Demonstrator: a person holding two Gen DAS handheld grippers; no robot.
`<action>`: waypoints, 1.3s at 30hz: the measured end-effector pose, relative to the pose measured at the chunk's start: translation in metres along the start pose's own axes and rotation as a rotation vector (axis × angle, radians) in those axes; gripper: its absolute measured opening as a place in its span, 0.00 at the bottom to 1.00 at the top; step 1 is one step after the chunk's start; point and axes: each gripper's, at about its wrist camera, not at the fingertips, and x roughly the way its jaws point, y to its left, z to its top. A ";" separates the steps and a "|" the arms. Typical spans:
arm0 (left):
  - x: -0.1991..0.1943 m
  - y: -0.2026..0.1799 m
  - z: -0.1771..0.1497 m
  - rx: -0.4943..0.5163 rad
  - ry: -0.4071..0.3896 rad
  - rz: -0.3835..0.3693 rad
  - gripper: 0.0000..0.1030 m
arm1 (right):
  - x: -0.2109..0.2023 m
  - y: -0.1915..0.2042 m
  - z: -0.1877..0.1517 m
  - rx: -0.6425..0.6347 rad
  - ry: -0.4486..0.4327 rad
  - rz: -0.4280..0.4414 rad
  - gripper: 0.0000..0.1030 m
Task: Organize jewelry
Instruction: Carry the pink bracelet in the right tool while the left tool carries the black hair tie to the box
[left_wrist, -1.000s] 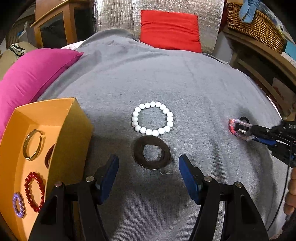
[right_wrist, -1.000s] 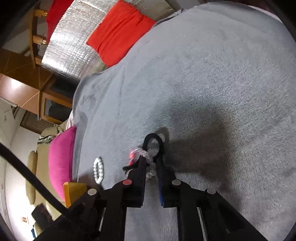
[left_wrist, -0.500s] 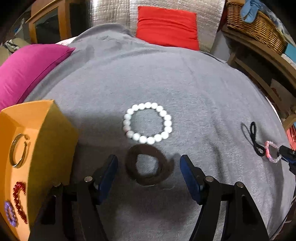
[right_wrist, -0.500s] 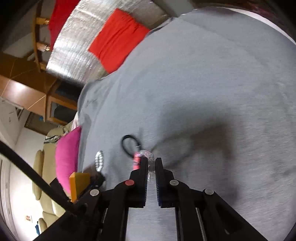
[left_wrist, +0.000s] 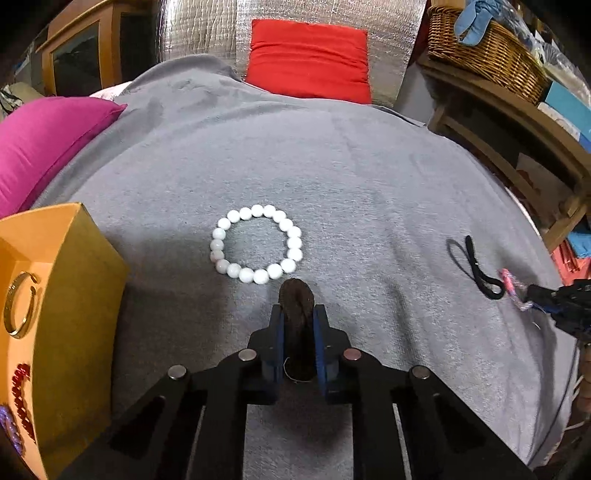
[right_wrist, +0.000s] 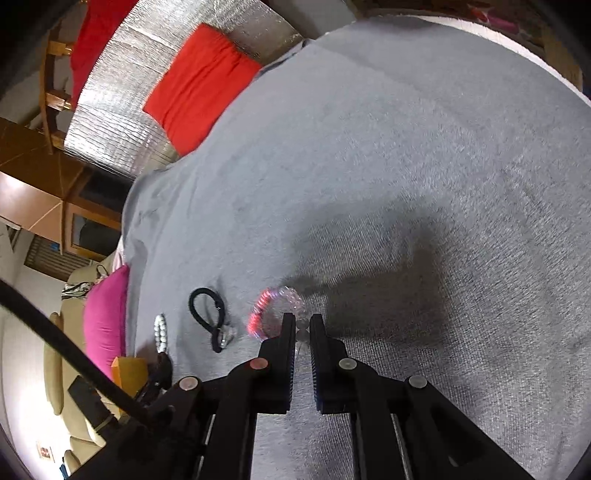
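Note:
My left gripper (left_wrist: 297, 312) is shut on a dark brown hair scrunchie (left_wrist: 296, 306), squeezed upright between the blue pads. A white bead bracelet (left_wrist: 256, 243) lies flat on the grey blanket just beyond it. An orange box (left_wrist: 70, 280) at the left holds a gold bangle (left_wrist: 18, 310), a red bead bracelet (left_wrist: 23, 398) and a purple one (left_wrist: 9, 428). My right gripper (right_wrist: 303, 321) is shut on a clear and pink bead bracelet (right_wrist: 275, 308), lifted above the blanket. A thin black hair tie (right_wrist: 207, 310) lies left of it; it also shows in the left wrist view (left_wrist: 474, 269).
A magenta cushion (left_wrist: 44, 144) lies at the blanket's left edge and a red cushion (left_wrist: 310, 59) at the back. A wooden shelf with a wicker basket (left_wrist: 487, 48) stands at the right. The blanket (left_wrist: 332, 166) drops off at its right edge.
My left gripper moved forward and closed on the brown scrunchie, which lay flat between the open fingers before. My right gripper carried the pink bracelet away from the black hair tie.

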 end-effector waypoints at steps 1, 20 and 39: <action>-0.001 -0.002 -0.001 0.000 -0.002 -0.007 0.14 | 0.002 0.000 0.000 0.001 0.005 -0.004 0.08; -0.046 -0.044 -0.016 0.078 -0.039 -0.093 0.14 | -0.027 0.035 -0.009 -0.103 -0.110 0.144 0.08; -0.134 -0.031 -0.032 0.046 -0.169 -0.138 0.14 | -0.032 0.103 -0.060 -0.292 -0.148 0.234 0.08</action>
